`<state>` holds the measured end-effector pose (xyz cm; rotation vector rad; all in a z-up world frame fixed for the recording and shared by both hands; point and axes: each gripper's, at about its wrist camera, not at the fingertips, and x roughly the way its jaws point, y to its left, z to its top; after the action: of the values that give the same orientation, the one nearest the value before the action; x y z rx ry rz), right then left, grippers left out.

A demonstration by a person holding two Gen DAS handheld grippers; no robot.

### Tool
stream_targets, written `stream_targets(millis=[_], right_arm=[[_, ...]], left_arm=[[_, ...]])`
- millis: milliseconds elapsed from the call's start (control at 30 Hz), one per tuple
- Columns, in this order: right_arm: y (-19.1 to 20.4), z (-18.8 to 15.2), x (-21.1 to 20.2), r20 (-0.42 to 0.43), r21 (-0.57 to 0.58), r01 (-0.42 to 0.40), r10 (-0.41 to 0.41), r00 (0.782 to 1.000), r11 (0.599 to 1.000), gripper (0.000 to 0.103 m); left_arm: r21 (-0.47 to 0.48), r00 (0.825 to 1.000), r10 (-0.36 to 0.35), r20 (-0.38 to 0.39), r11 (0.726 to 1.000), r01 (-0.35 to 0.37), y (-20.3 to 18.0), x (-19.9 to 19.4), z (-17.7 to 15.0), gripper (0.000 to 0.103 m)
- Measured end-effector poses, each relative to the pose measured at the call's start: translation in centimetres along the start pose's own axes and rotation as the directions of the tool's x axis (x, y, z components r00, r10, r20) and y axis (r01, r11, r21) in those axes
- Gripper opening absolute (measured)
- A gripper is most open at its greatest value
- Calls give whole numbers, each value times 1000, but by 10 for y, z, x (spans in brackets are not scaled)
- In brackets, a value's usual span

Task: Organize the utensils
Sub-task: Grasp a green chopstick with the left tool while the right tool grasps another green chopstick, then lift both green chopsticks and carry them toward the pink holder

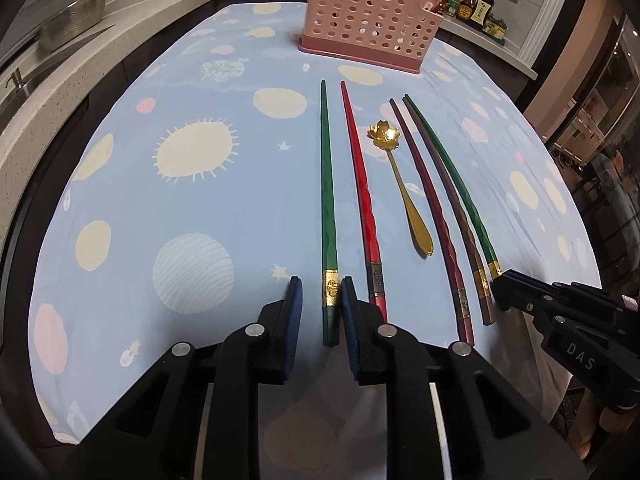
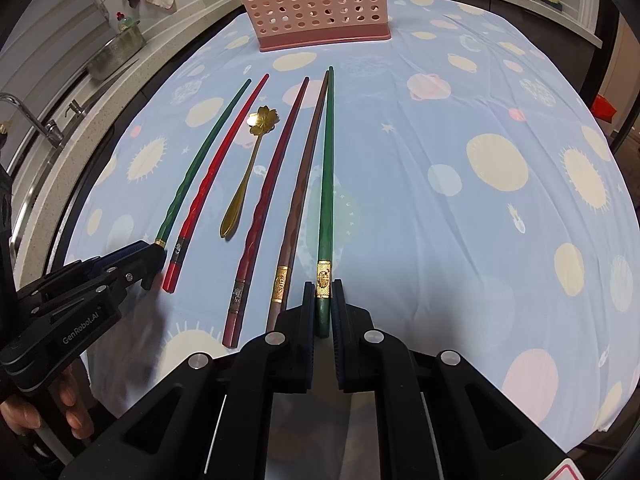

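A table is covered by a light-blue cloth (image 1: 200, 208) printed with suns and planets; a stone counter with a sink and faucet (image 2: 24, 112) runs alongside, and sauce bottles (image 1: 474, 6) are ranged at the far wall. A pink perforated utensil holder (image 1: 372, 16) stands at the far end, with chopstick ends seen inside. Five chopsticks and a gold flower-bowled spoon (image 1: 404, 184) are laid lengthwise. The left green chopstick (image 1: 328, 200) is flanked by the left gripper (image 1: 320, 292), partly spread. The right green chopstick (image 2: 326, 184) is pinched by the right gripper (image 2: 322, 294).
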<state>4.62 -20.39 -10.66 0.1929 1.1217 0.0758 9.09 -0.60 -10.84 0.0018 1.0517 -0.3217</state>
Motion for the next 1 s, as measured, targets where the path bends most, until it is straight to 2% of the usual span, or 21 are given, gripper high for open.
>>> stream_targets(millis=[100, 167, 567, 833, 1000], right_arm=[[0, 0, 0, 0, 0, 0, 0, 1000, 1000, 10], [0, 0, 0, 2, 0, -1, 1, 1000, 1000, 9], [-5, 0, -21, 48, 30, -14, 12, 999, 999, 9], [-8, 12, -57, 138, 54, -35, 27, 990, 998, 9], [-12, 28, -85, 218, 75, -54, 36, 975, 996, 9]], left_arm=[[11, 1000, -1, 5, 1000, 1, -2, 0, 0, 15], [3, 1000, -18, 2, 1000, 18, -2, -1, -1, 7], [-30, 998, -65, 23, 997, 66, -3, -17, 0, 7], [-46, 992, -78, 94, 995, 83, -3, -47, 16, 7], [-40, 984, -81, 158, 995, 88, -5, -70, 32, 7]])
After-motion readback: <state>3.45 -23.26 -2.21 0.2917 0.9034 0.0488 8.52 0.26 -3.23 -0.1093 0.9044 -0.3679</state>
